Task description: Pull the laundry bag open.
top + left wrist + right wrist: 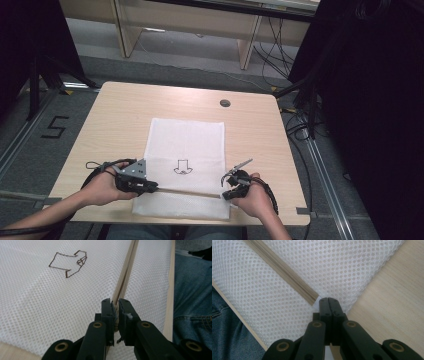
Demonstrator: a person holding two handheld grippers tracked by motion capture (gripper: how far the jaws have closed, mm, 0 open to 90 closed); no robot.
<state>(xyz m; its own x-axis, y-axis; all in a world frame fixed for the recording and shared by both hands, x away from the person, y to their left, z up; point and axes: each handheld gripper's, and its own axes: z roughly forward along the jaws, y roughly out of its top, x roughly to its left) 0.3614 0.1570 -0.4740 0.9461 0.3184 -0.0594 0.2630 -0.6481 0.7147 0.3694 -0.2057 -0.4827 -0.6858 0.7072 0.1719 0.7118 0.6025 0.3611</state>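
Observation:
A white mesh bag (185,140) lies flat on the table with a small arrow drawing (182,167) on it. A tan zipper (187,192) runs across its near part. My left gripper (154,187) pinches the zipper's left end; in the left gripper view the jaws (115,302) stand almost together with the zipper (126,272) between them. My right gripper (223,195) is shut on the bag's edge where the zipper (284,271) ends, its jaws (328,300) pressed tight. Both grippers rest low on the table.
The wooden table (125,115) has a round cable hole (225,103) at its far right. Beyond it stands a wooden bench (190,25), with black stands and cables on both sides. The person's jeans (192,295) lie just past the table's near edge.

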